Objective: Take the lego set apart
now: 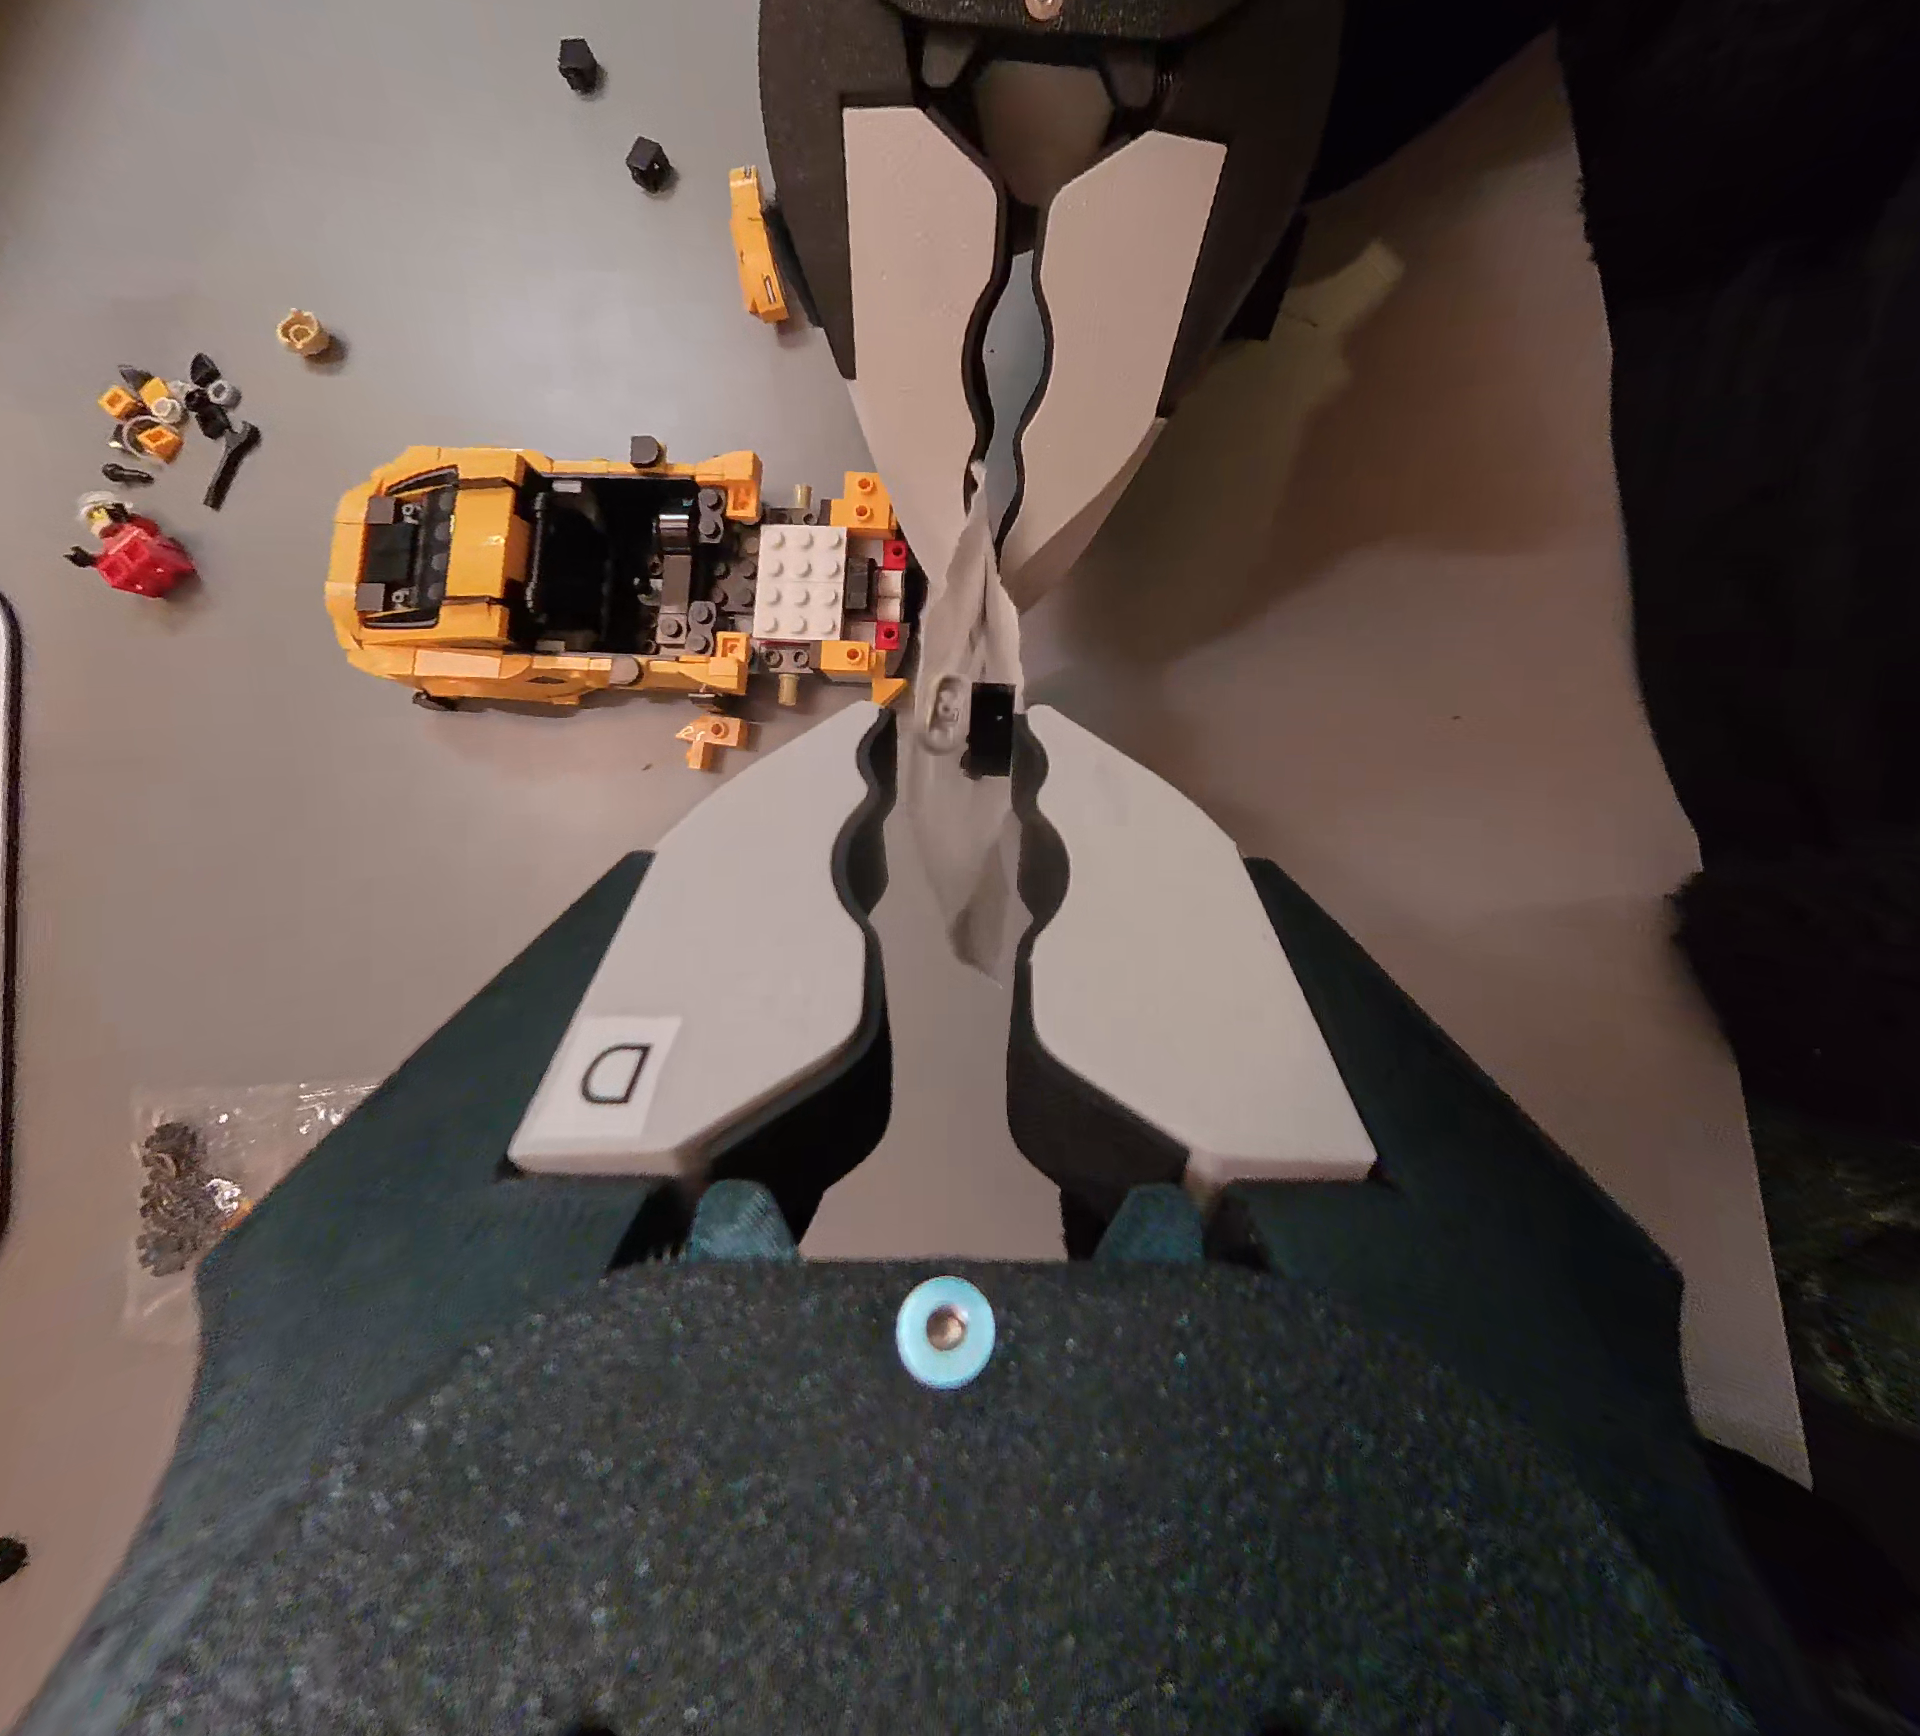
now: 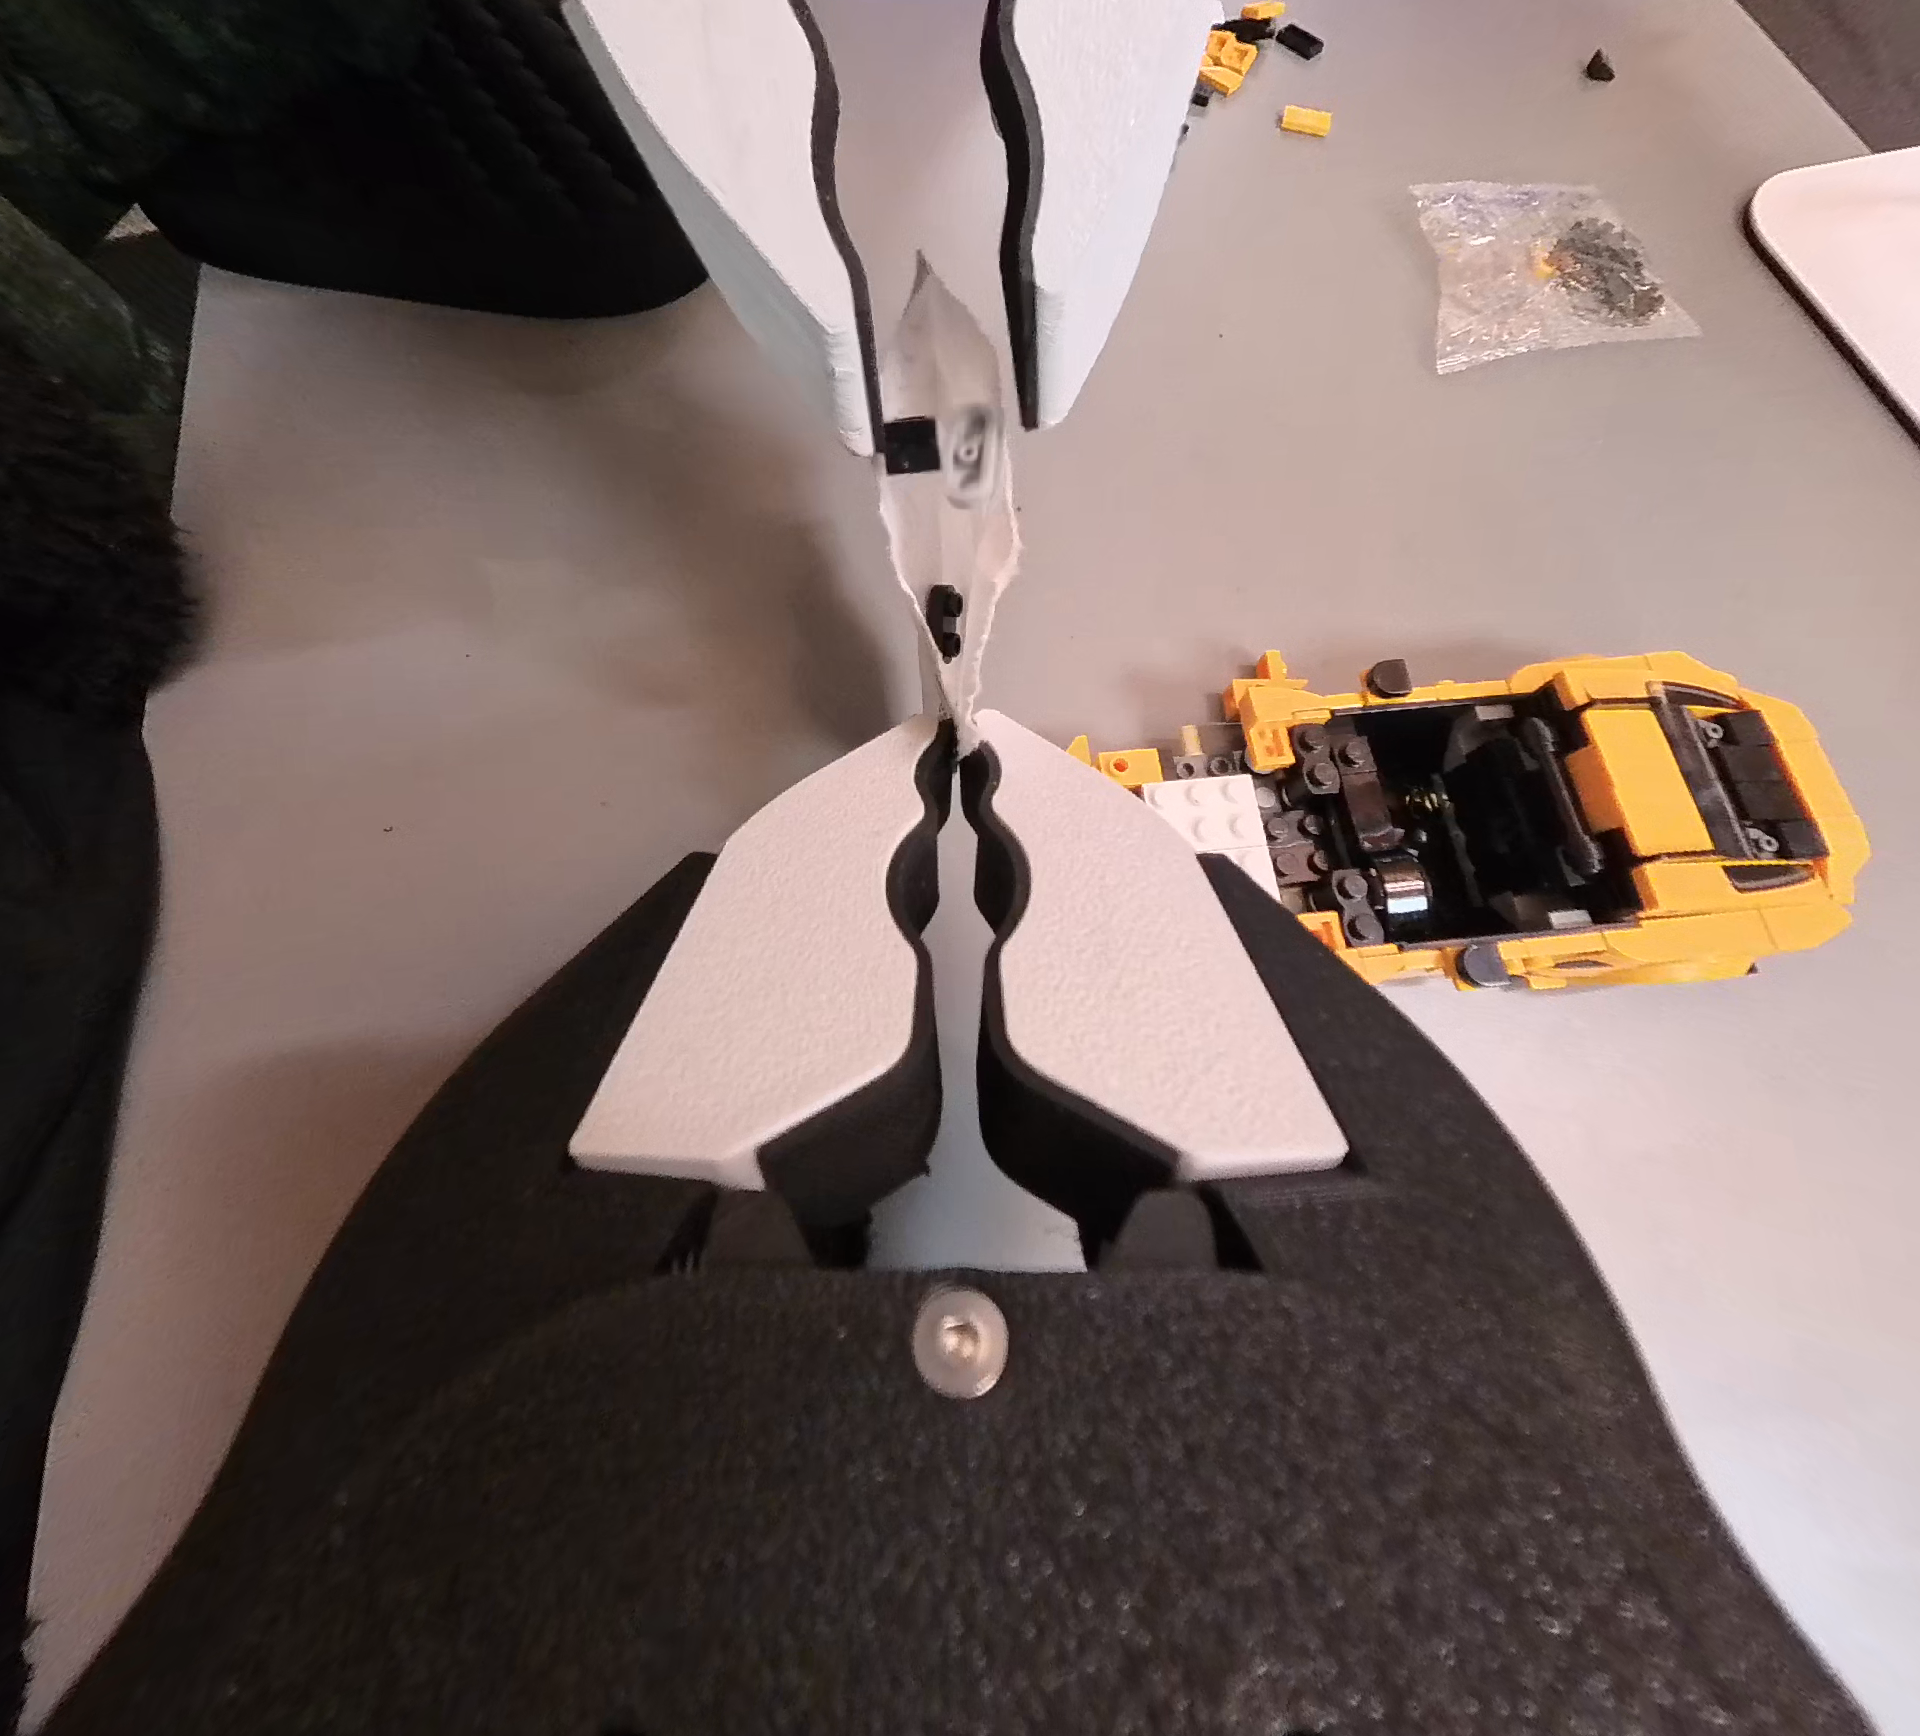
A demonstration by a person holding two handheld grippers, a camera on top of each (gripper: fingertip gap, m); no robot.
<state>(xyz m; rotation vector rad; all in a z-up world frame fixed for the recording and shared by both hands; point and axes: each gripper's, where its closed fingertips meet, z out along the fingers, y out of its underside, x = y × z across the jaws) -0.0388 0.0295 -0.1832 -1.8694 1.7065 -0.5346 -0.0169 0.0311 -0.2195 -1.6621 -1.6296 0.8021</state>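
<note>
**Left wrist view.** The left gripper point(image 1: 961, 720) pinches one end of a small bag point(image 1: 971, 595), its jaws held slightly apart by a black brick point(image 1: 989, 722) inside the film. The right gripper point(image 1: 987, 481) faces it, clamped on the other end. The bag hangs twisted between them, just past the stripped end of the yellow car point(image 1: 582, 585), which lies flat on the table point(image 1: 312, 855), roof off and cabin bare. Off the car's intact end lie a red figure point(image 1: 130, 548) and a heap of small parts point(image 1: 171, 424). A bigger clear bag point(image 1: 197, 1187) of dark parts lies well off to one side of the car.

**Right wrist view.** The right gripper point(image 2: 954, 736) has its jaws almost touching, nipping only the bag's twisted tip. Inside the film are the black brick, a grey part point(image 2: 971, 450) and a black studded part point(image 2: 945, 621).

The risk, as I judge it, is that pulling harder tears the thin film or slips it from the right gripper's narrow hold, scattering the parts toward the table edge opposite the car. The twist probably also traps the parts, so a sudden release could fling them.
</note>
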